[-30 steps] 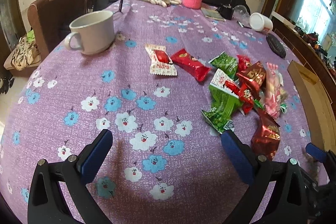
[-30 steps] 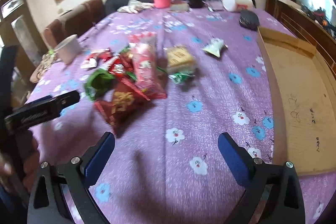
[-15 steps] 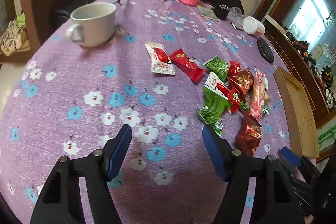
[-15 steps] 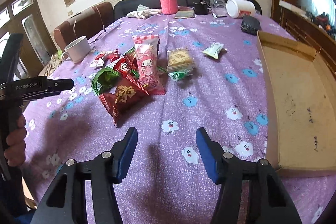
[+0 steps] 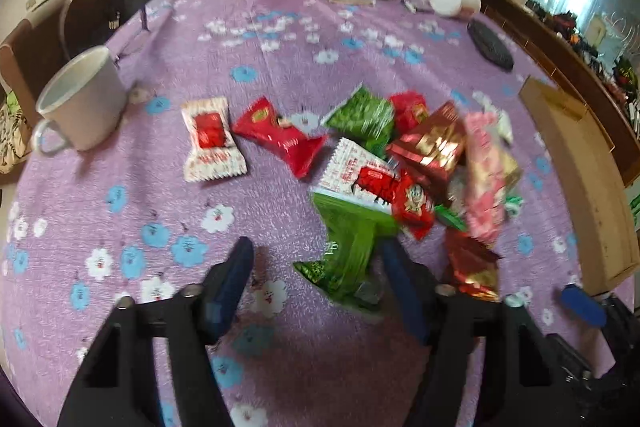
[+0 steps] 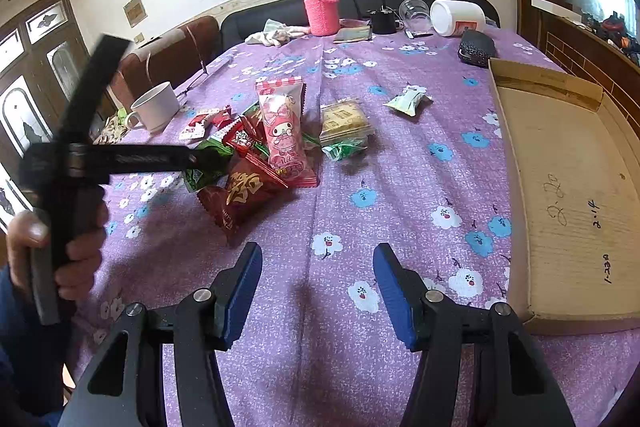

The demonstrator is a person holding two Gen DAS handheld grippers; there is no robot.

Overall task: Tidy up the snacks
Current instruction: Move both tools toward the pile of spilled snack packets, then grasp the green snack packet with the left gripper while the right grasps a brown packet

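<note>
left gripper (image 5: 316,267) jaws have just been closing, not yet pinching the green snack packet (image 5: 348,259) between them; right gripper (image 6: 316,267) is half-spread, empty. snatching risks dragging the overlapping white-and-red packet (image 5: 360,175) along.

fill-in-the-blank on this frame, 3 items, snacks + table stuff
1. The white mug stands on a floral tablecloth whose ground colour is ____.
2. The tall flask wears a knitted sleeve coloured ____.
3. The cardboard tray holds ____ snacks.

Missing words: purple; pink; no
</note>
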